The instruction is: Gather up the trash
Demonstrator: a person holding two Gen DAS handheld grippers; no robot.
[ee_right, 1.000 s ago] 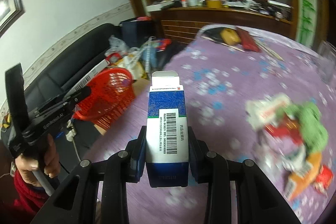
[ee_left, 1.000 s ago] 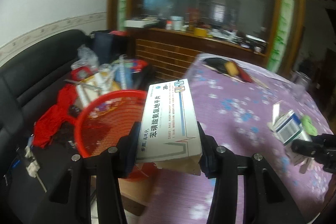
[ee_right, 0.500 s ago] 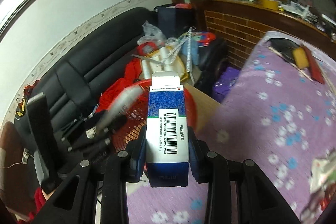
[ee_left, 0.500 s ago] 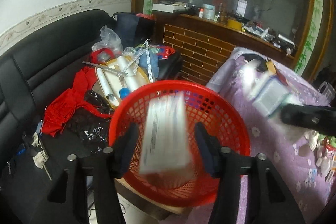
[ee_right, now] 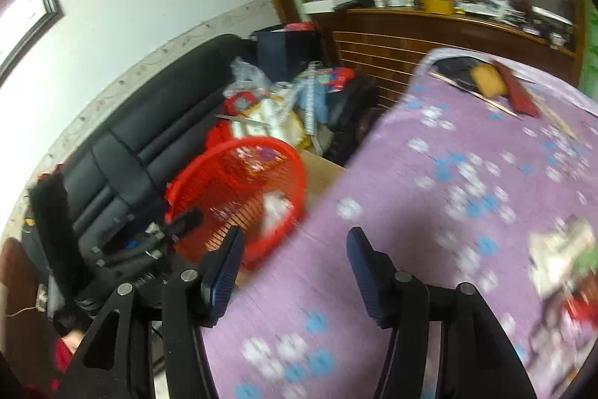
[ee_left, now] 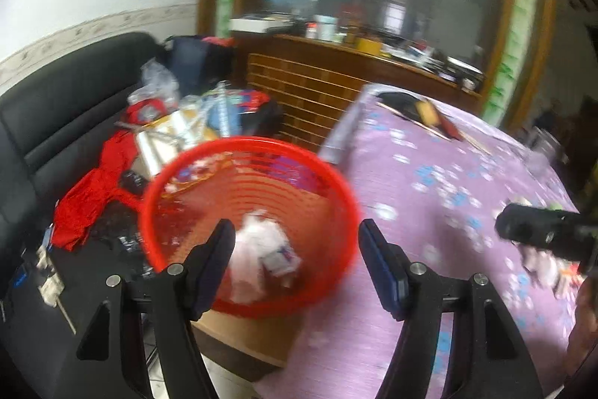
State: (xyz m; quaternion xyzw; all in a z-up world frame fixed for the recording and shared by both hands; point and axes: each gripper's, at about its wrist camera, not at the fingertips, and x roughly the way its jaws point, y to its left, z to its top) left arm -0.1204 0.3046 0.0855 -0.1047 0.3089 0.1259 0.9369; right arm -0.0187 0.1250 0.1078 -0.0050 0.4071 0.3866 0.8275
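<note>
left wrist view: left gripper (ee_left: 297, 234) is seen with jaws apart and opening, nothing between them. red basket (ee_left: 246, 223) sits just past the fingers, at the near-left edge of the purple tablecloth (ee_left: 448, 204); blurred white trash (ee_left: 261, 249) lies inside it.

right wrist view: right gripper (ee_right: 295, 245) is opening too, empty. the basket (ee_right: 239, 197) is seen to the left, more trash (ee_right: 568, 268) piled on the cloth at far right.
</note>
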